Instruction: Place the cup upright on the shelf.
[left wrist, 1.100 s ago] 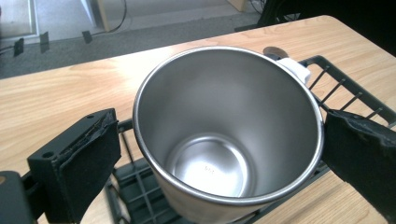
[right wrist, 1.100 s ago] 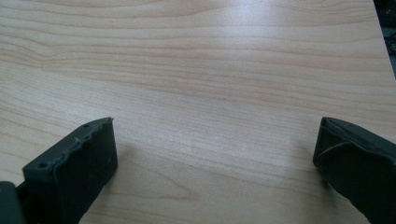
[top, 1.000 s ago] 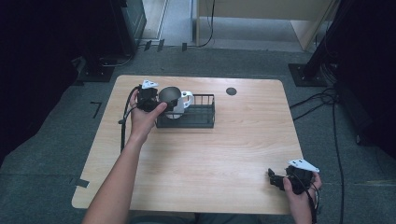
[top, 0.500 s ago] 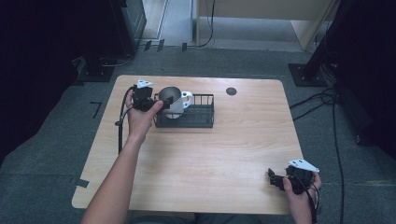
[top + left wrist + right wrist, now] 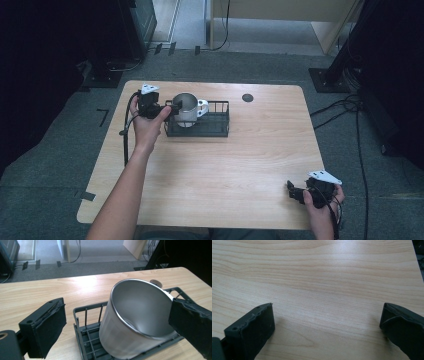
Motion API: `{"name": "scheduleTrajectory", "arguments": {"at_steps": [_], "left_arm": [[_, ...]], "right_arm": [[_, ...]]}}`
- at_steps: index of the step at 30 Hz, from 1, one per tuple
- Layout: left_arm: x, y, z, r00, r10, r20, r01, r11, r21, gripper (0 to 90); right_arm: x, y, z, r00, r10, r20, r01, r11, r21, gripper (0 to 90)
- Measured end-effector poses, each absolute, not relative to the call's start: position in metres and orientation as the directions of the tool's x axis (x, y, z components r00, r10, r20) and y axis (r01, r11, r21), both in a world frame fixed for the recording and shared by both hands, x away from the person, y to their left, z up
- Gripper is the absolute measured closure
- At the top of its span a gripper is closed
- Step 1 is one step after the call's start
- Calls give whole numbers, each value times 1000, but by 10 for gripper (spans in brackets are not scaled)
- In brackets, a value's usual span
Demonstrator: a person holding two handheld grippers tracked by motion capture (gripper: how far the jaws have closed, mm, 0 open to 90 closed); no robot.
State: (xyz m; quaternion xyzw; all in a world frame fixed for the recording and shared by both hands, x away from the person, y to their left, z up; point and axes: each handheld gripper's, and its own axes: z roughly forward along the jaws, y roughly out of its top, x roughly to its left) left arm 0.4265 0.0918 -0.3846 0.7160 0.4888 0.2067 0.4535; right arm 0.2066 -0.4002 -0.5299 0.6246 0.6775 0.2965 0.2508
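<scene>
Since the earlier picture, the left gripper has slid a little way back from the cup, toward the left edge of the table, and the cup now sits lower in the rack. The right gripper has not moved.

The shiny metal cup stands in the left end of the black wire rack. It leans a bit, with its open mouth facing up and toward the left gripper. Its white handle points away from that gripper, along the rack.

In the left gripper view, the jaws are wide apart and hold nothing. One black pad is well to the side of the cup, out past the end of the rack. The other pad is right by the cup's rim on the far side, and I cannot tell if it touches. So the cup lies straight ahead of the left gripper, between its jaws.

The left hand is the near one, just beside the rack. The right hand is far from the rack, at the near right corner of the table. Its gripper is also wide open, with just bare wood between the jaws.

I think the cup has just been set in the rack, and the next move is to pull the left gripper straight back without bumping the rim.

I can read no words or labels on the cup, rack or grippers.
</scene>
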Motion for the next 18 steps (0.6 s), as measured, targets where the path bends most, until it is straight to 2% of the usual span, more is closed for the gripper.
{"name": "scheduleTrajectory", "arguments": {"at_steps": [12, 18], "left_arm": [[388, 124, -394, 438, 887, -146, 497, -104, 861, 0], [364, 140, -411, 431, 892, -132, 503, -116, 856, 0]], "right_arm": [[207, -400, -530, -94, 995, 30, 698, 44, 715, 0], [207, -400, -530, -94, 995, 30, 698, 44, 715, 0]]}}
